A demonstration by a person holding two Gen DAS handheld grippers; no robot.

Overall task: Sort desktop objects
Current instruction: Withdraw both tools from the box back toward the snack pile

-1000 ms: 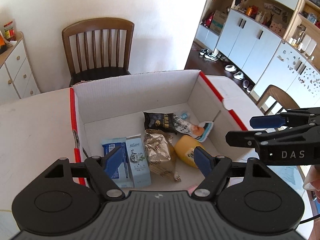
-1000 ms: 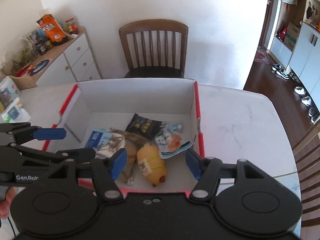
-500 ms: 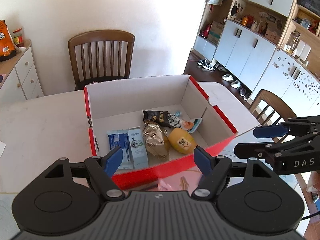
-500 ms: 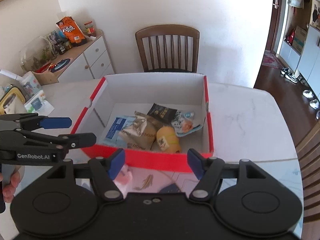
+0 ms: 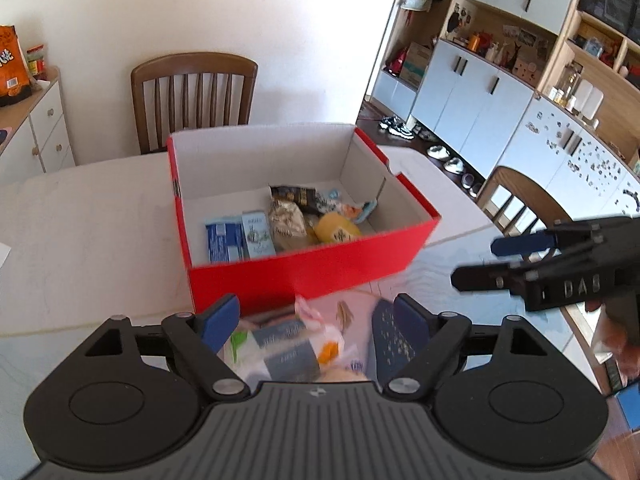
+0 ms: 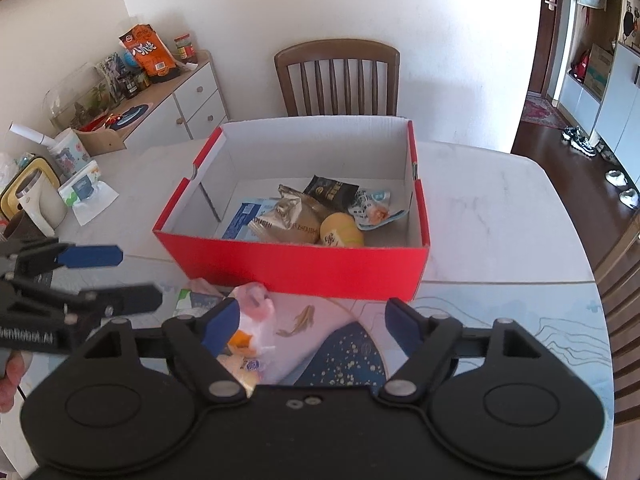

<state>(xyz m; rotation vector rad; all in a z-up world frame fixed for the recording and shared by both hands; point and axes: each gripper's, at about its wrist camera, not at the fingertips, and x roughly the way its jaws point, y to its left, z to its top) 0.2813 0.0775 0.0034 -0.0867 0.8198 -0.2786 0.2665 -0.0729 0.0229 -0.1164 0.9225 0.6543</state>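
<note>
Two grippers hang over the near end of the table (image 6: 500,216), and I have nothing gripped in either. My left gripper (image 5: 316,320) has its jaws opening, with loose snack packets (image 5: 286,346) lying on the table below the gap, not pinched by the pads. My right gripper (image 6: 310,322) is opening too; its left finger (image 6: 222,322) overlaps a clear pink-and-white packet (image 6: 256,312) in view, but nothing sits clamped between the pads. Just beyond both stands the red box (image 6: 304,268), white inside. In it lie a blue carton (image 5: 224,240), a gold foil pack (image 5: 286,220), a yellow round pack (image 5: 338,232), a black pouch (image 6: 330,190) and a pale packet (image 6: 374,208). A wooden chair (image 6: 338,76) stands behind the table.
</note>
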